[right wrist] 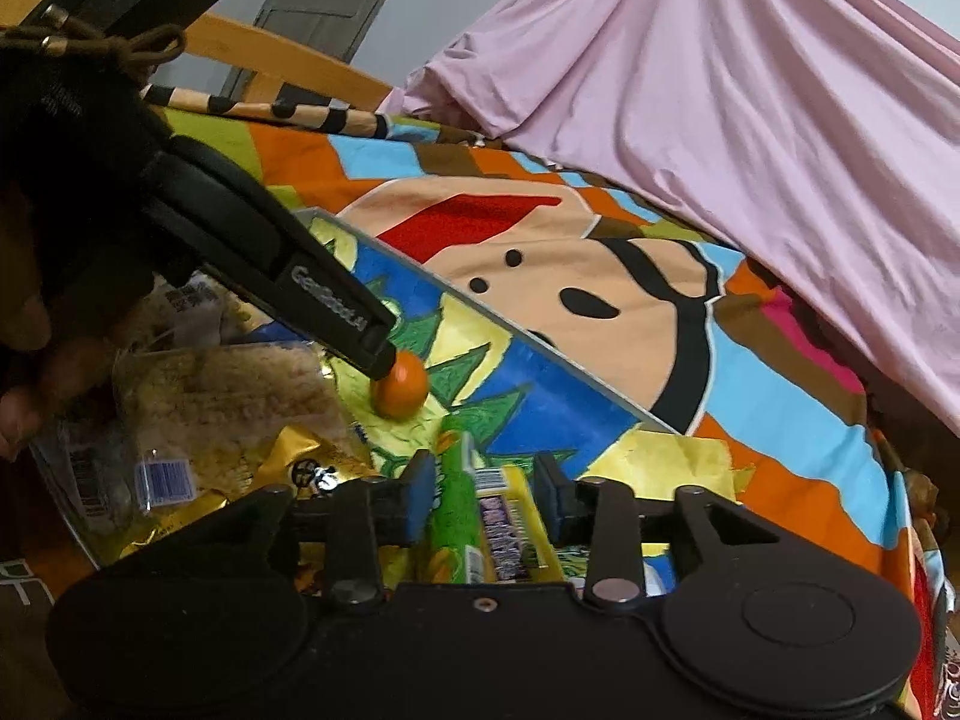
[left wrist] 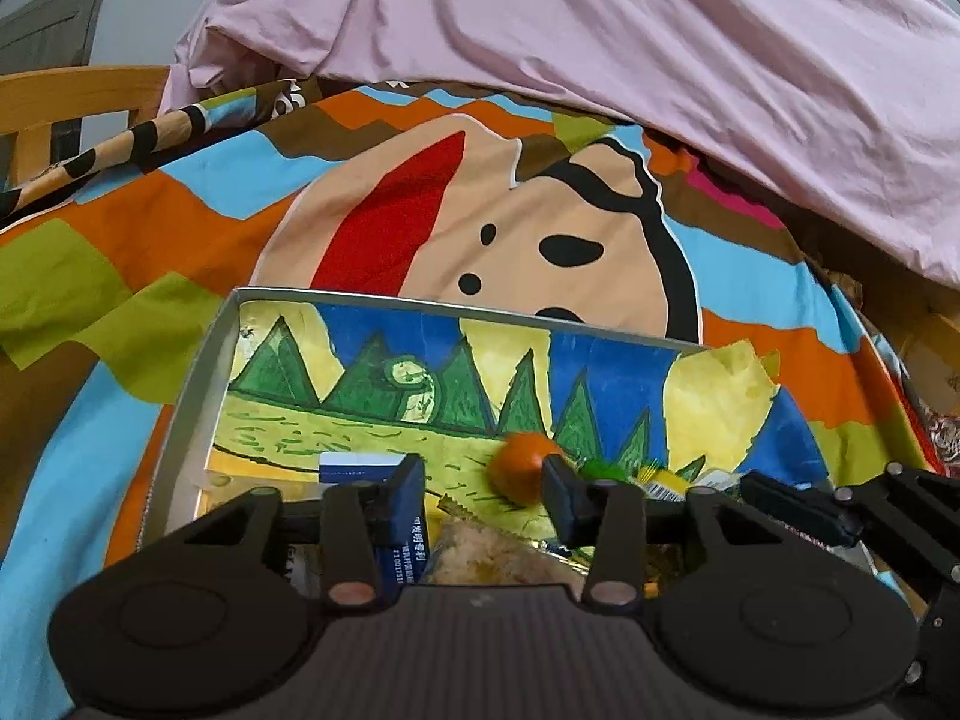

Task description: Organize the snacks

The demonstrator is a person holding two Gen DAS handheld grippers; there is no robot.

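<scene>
- A bedspread [left wrist: 180,222] with a bright cartoon print covers the surface; a pink sheet [left wrist: 600,30] lies heaped behind, near a grey door [right wrist: 324,24].
- A shallow box [left wrist: 198,372] lined with a painted picture holds the snacks.
- The left gripper [left wrist: 483,495] is spread wide, its right finger touching a blurred orange ball [left wrist: 521,468].
- The right gripper [right wrist: 483,495] is open around a green packet [right wrist: 456,516], its lower end hidden.

The orange ball [left wrist: 523,468] is motion-blurred, and the tongs' body hides the snack packets' [left wrist: 498,558] lower parts.
</scene>
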